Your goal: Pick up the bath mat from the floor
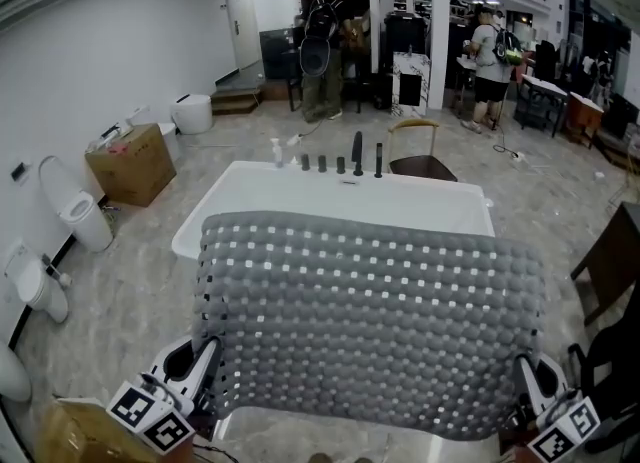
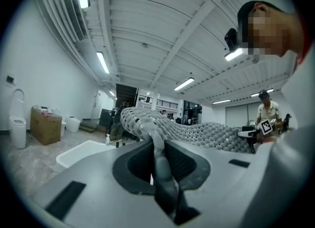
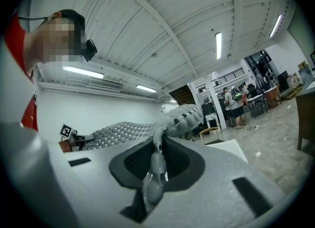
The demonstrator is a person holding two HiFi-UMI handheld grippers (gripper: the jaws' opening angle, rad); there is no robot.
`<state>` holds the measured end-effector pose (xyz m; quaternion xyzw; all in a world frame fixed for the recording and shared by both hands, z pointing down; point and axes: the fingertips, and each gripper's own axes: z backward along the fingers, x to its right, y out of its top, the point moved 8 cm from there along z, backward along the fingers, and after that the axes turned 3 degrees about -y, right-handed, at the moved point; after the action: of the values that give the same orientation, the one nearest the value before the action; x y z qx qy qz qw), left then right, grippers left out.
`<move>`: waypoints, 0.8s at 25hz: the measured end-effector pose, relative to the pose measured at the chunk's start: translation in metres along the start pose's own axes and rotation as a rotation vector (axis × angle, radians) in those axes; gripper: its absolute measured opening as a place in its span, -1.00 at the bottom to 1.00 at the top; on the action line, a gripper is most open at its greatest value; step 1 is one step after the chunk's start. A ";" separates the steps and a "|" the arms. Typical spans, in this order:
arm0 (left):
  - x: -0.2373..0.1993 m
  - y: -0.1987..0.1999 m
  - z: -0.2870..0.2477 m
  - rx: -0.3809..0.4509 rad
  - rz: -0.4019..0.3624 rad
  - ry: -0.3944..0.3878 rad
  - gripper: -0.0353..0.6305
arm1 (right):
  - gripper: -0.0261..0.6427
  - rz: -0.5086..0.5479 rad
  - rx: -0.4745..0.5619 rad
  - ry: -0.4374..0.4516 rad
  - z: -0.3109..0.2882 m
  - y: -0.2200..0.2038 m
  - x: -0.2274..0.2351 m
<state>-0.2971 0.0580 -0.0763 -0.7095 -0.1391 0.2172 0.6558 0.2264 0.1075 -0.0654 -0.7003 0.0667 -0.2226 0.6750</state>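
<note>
**Bath mat held off the floor, one near corner in each hand-held gripper**

The grey, pebbled bath mat is seen spread wide and clear of the floor, in front of a white bathtub. Its long axis is stretched from one gripper across to the other. The left hand-held gripper is closed almost fully on the mat's near left corner. The right hand-held gripper is closed likewise on the near right corner. In each gripper view a thin fold of mat is pinched between the jaws, and the sheet is carried forward and sideways from there. Neither hand is judged nearer, as the load is shared evenly. Whether the far edge touches the tub cannot be told. The pick-up is judged essentially made (provided both pinches are kept).
</note>
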 end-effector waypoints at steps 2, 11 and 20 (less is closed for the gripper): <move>0.001 0.005 0.006 0.012 0.003 -0.008 -0.72 | -0.78 0.002 0.009 -0.003 0.006 0.004 -0.005; 0.023 0.012 -0.006 0.006 -0.006 -0.026 -0.73 | -0.78 0.018 0.023 -0.014 0.016 0.023 0.007; 0.033 0.002 0.003 -0.011 -0.023 -0.039 -0.73 | -0.78 0.012 0.013 -0.026 0.036 0.010 0.005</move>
<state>-0.2706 0.0763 -0.0827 -0.7073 -0.1610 0.2227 0.6514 0.2478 0.1375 -0.0740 -0.6983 0.0606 -0.2097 0.6817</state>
